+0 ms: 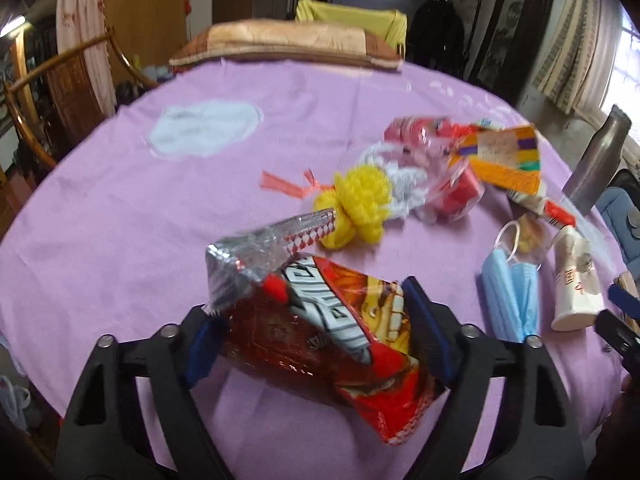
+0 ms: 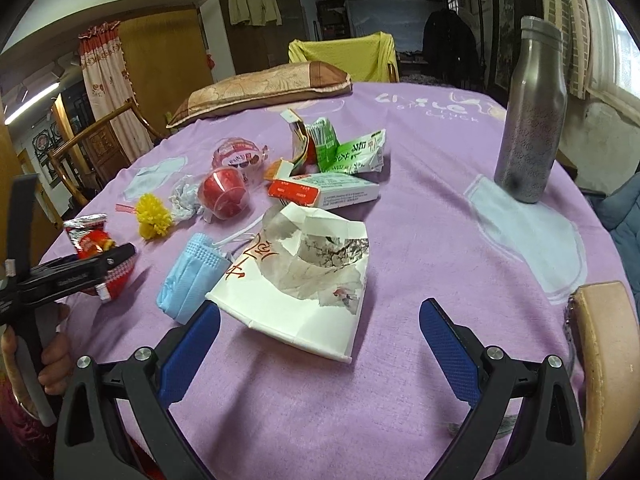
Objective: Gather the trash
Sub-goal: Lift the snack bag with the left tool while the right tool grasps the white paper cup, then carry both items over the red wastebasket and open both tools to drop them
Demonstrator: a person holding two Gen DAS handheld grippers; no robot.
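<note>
Our left claw (image 1: pixel 316 344) pinched the light, crinkly snack bag (image 1: pixel 320 332) mid-body, while our right claw (image 2: pixel 320 352), at six o'clock of the flimsy paper cup (image 2: pixel 300 280), gaped wide.

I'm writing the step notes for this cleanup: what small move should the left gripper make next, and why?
Probably finish closing, then lift. The left gripper has its fingers on either side of the red snack bag, which lies on the purple tablecloth; whether the grip is already firm is unclear.

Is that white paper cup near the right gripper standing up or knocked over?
Knocked over. The white paper cup lies on its side on the purple tablecloth, crushed, its torn mouth facing the far side.
</note>
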